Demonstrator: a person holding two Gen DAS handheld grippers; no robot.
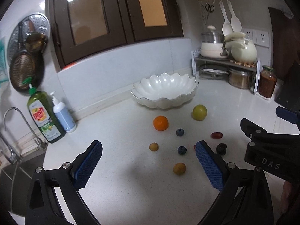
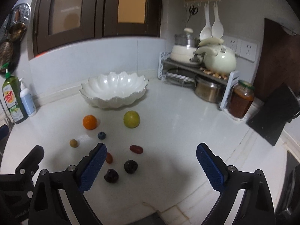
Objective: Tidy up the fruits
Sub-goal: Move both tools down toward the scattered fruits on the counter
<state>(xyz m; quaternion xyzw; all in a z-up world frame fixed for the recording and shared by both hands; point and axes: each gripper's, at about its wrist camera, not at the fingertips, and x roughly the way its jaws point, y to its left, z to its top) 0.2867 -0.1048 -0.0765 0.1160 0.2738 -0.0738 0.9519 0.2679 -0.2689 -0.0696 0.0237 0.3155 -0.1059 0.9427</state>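
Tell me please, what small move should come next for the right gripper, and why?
Probably lower the right gripper onto the dark fruit just ahead of it. Its jaws stand open and empty, all fruits lie on the counter, and the white bowl holds none.

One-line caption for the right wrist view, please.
Open right gripper over fruits scattered on white counter before empty scalloped bowl.

Both wrist views look down along their tongs, close above the table (image 1: 131, 196), sharing bowl (image 1: 165, 91) and scattered fruit
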